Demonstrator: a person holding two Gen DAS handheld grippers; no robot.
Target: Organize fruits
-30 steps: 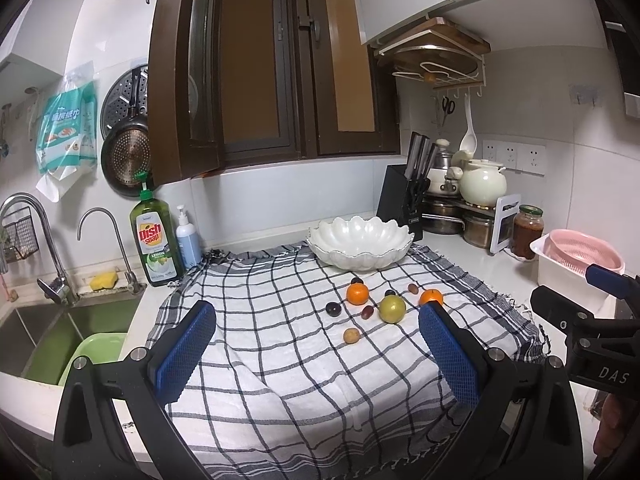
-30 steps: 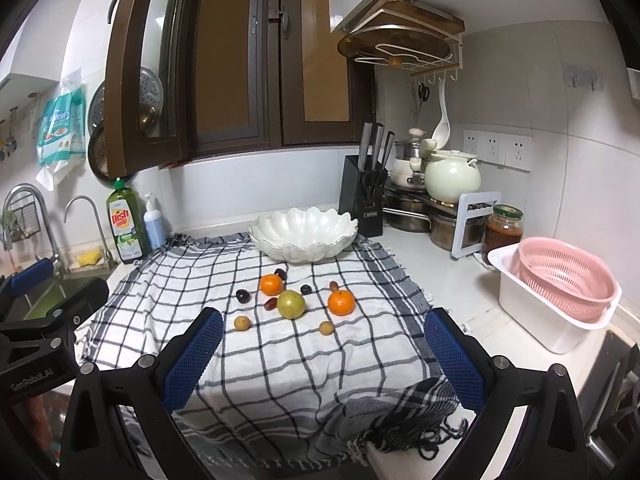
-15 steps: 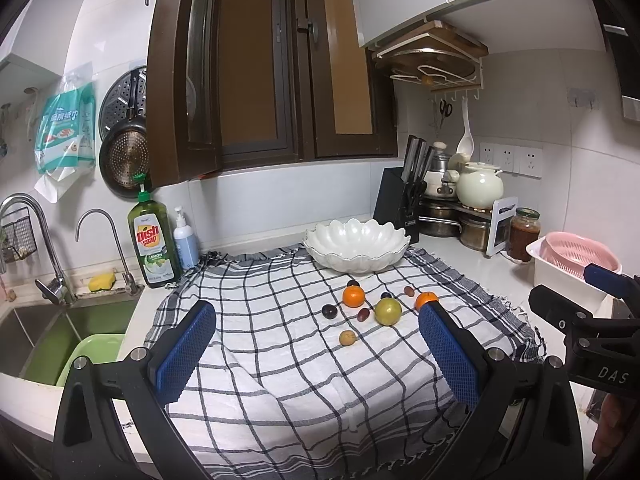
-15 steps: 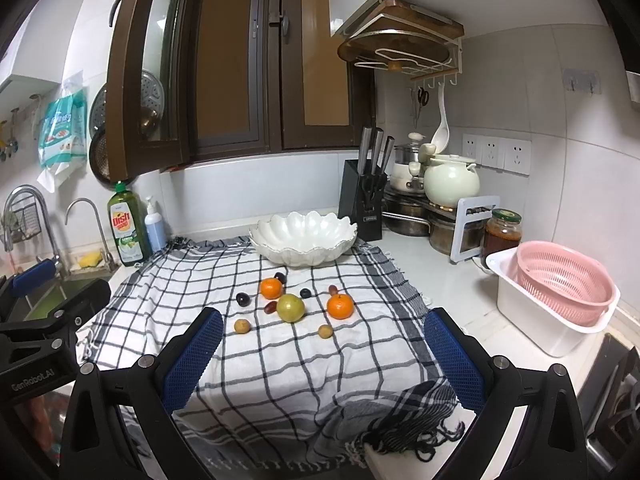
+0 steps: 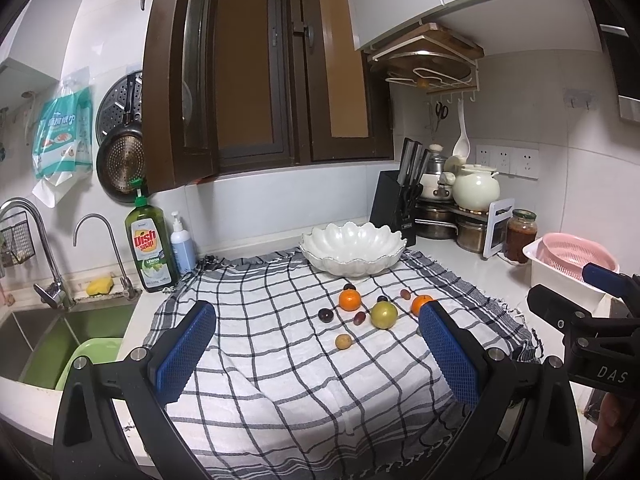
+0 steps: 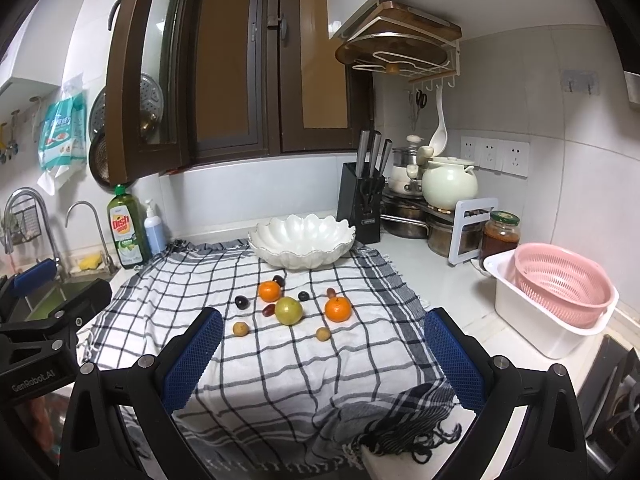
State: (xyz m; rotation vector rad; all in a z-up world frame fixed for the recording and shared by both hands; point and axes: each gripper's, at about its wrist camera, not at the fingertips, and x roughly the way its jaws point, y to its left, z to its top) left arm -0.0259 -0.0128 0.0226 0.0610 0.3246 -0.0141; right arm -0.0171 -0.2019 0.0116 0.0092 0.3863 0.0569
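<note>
The fruits lie loose on a black-and-white checked cloth (image 6: 280, 368) spread over the white worktop (image 6: 452, 276), all in front of the white scalloped bowl (image 6: 302, 240), which holds none of them. A yellow-green round fruit (image 6: 288, 310) sits at the middle of the group. One mandarin (image 6: 269, 291) lies between the green fruit and the bowl, slightly to the left; a second mandarin (image 6: 338, 308) lies just right of the green fruit. A dark plum (image 6: 241, 301) lies left of the first mandarin, another dark fruit (image 6: 279, 280) sits just behind that mandarin toward the bowl, and a third small dark fruit (image 6: 304, 296) lies between the two mandarins. A reddish grape (image 6: 268, 310) lies just beside the green fruit on its left, and a second one (image 6: 330, 292) lies behind the right mandarin. Two small tan fruits, one (image 6: 240, 328) at the near left and one (image 6: 323, 334) at the near right, are the farthest from the bowl. The right gripper (image 6: 323, 364) is above the near part of the cloth with its blue-padded fingers (image 6: 192, 360) spread wide apart and nothing between them. The left gripper (image 5: 318, 354) is likewise released, its fingers (image 5: 450, 354) well apart and empty, short of the fruit. A green dish soap bottle (image 6: 124, 232) stands left of the bowl, a black knife block (image 6: 362, 202) just right of it, and a pink colander (image 6: 564, 284) in a white tub farther right.
</note>
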